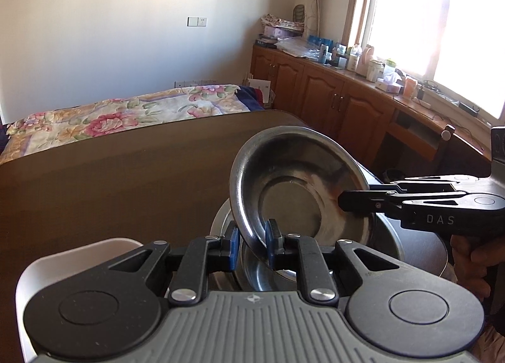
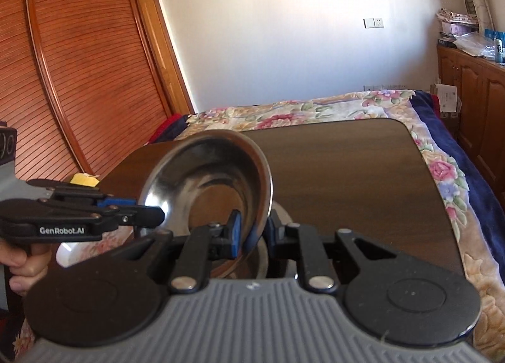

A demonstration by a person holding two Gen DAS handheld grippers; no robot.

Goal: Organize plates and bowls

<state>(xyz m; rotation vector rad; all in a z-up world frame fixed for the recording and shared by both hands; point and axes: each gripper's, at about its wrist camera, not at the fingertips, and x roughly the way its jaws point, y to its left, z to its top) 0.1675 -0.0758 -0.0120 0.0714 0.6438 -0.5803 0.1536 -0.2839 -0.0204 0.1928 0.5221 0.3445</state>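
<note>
A shiny steel bowl [image 1: 293, 186] is held tilted above the dark wooden table [image 1: 126, 180], gripped on two sides. My left gripper [image 1: 252, 243] is shut on its near rim. My right gripper [image 1: 353, 202] comes in from the right and is shut on the bowl's right rim. In the right wrist view the same bowl [image 2: 208, 177] sits between my right gripper's pads [image 2: 255, 233], and my left gripper [image 2: 148, 211] pinches its left rim. Beneath it lie more steel dishes [image 1: 388, 237], partly hidden.
A white container [image 1: 72, 259] stands at the near left of the table. A bed with a floral blanket [image 1: 132, 114] lies beyond the table. Wooden cabinets [image 1: 331, 91] with clutter line the right wall under the window. A slatted wardrobe [image 2: 79, 63] is left.
</note>
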